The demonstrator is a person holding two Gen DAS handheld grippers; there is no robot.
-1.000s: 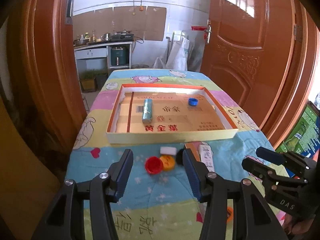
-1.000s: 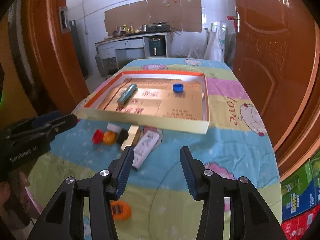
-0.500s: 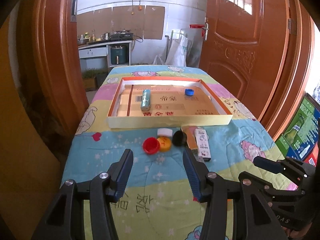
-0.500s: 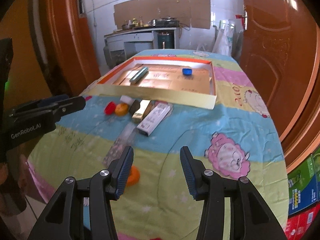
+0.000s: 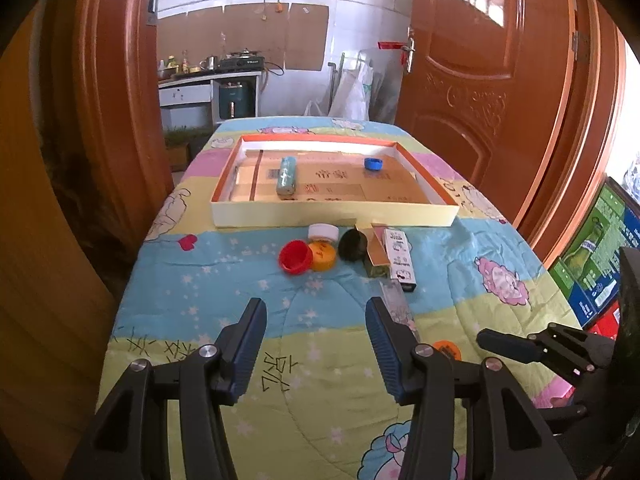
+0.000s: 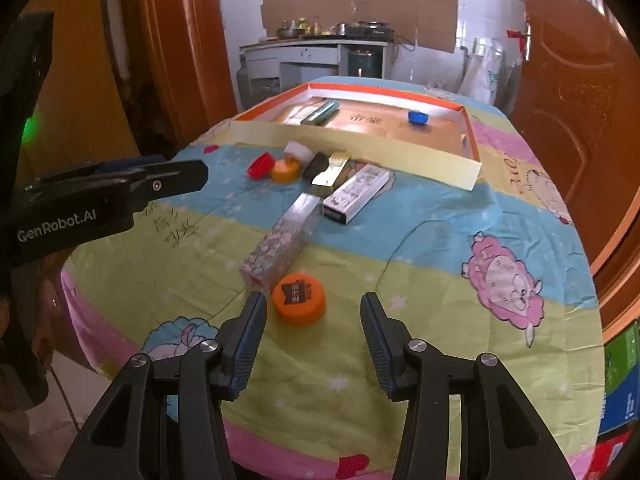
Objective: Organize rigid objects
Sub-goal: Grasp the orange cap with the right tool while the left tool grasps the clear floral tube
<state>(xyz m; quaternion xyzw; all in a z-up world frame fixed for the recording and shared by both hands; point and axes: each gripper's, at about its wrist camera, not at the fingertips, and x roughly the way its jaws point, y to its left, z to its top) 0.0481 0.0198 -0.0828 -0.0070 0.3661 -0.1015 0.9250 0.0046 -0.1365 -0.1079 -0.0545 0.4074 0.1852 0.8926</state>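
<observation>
Right hand-held gripper [image 6: 310, 316]: hanging released, jaws apart around nothing, lower centre, probably lining up on the cap.
Orange cap [image 6: 299, 298]: lying on the tabletop [image 6: 440, 248] just beyond, awaiting sorting.
Left hand-held gripper [image 5: 316, 320]: hovering released, empty.
Tray [image 6: 360, 136]: sitting upper centre, collecting a blue cap [image 6: 418, 117].

Both grippers [image 5: 316, 328] [image 6: 312, 320] agape, empty

Red cap [image 5: 295, 255], orange lid [image 6: 299, 299], blue cap [image 5: 373, 163], cartoon-print cloth [image 6: 440, 240]
</observation>
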